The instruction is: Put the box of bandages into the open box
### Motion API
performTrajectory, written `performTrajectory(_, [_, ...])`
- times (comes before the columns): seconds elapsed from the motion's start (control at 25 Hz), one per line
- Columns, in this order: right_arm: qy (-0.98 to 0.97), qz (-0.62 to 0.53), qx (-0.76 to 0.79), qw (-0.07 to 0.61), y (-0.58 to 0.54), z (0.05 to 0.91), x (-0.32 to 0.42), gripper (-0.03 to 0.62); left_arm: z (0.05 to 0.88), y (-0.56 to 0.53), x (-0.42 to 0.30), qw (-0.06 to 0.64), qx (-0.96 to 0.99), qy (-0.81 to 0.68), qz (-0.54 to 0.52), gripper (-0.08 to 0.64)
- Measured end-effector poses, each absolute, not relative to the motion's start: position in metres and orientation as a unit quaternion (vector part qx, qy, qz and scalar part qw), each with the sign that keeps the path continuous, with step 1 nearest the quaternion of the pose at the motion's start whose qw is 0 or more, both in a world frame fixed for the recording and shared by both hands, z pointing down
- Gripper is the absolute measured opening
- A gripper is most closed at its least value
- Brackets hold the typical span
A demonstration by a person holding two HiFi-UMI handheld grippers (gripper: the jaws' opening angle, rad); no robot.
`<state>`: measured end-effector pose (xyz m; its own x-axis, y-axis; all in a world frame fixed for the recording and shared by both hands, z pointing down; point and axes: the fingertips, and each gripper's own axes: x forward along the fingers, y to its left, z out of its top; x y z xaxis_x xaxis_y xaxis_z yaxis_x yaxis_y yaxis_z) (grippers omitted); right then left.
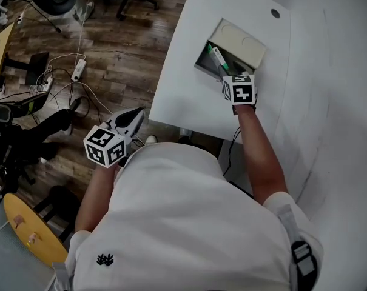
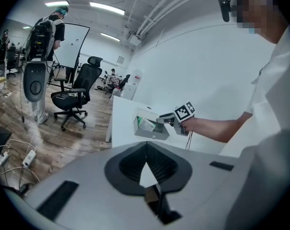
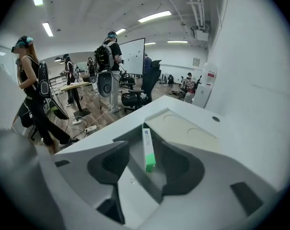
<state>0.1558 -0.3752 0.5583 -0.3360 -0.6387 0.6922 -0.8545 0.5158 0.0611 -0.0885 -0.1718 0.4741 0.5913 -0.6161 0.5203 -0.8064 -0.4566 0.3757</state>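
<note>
The bandage box [image 1: 218,57], white with a green end, stands tilted inside the open grey box [image 1: 202,68], whose beige lid [image 1: 241,41] is folded back. My right gripper [image 1: 227,73] hovers at the box's near rim. In the right gripper view its jaws stand wide open on either side of the bandage box [image 3: 147,150], and neither pad touches it. My left gripper [image 1: 133,117] is held off the table's left edge over the floor, shut with nothing in it. From there it looks across at the open box [image 2: 152,134] and the right gripper [image 2: 176,119].
The white table [image 1: 189,96] has a cable hole [image 1: 275,13] at its far end and a white wall along its right side. Cables and a power strip [image 1: 78,70] lie on the wooden floor. A yellow stool [image 1: 31,232], an office chair [image 2: 75,97] and several people stand around.
</note>
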Motion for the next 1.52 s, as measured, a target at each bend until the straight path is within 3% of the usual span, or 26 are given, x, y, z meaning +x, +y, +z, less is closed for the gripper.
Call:
performTrajectory(0.36, [-0.805, 0.160, 0.505, 0.268, -0.305, 0.524, 0.157, 0.186, 0.476, -0.153, -0.099, 0.286, 0.870, -0.374, 0.145, 0.006])
performTrajectory(0.6, [-0.808, 0.202, 0.499, 0.239, -0.216, 0.531, 0.132, 0.041, 0.479, -0.127, -0.108, 0.281, 0.885, -0.341, 0.145, 0.006])
performTrajectory(0.68, [-0.809, 0.217, 0.493, 0.237, -0.185, 0.535, 0.122, 0.021, 0.482, -0.117, -0.111, 0.282, 0.890, -0.327, 0.148, 0.006])
performTrajectory(1.08, [-0.818, 0.267, 0.459, 0.221, -0.065, 0.549, 0.058, 0.008, 0.500, -0.074, -0.138, 0.275, 0.901, -0.289, 0.171, 0.006])
performTrajectory(1.52, [-0.843, 0.242, 0.427, 0.219, -0.021, 0.536, 0.012, 0.007, 0.503, -0.049, -0.146, 0.276, 0.907, -0.275, 0.161, 0.006])
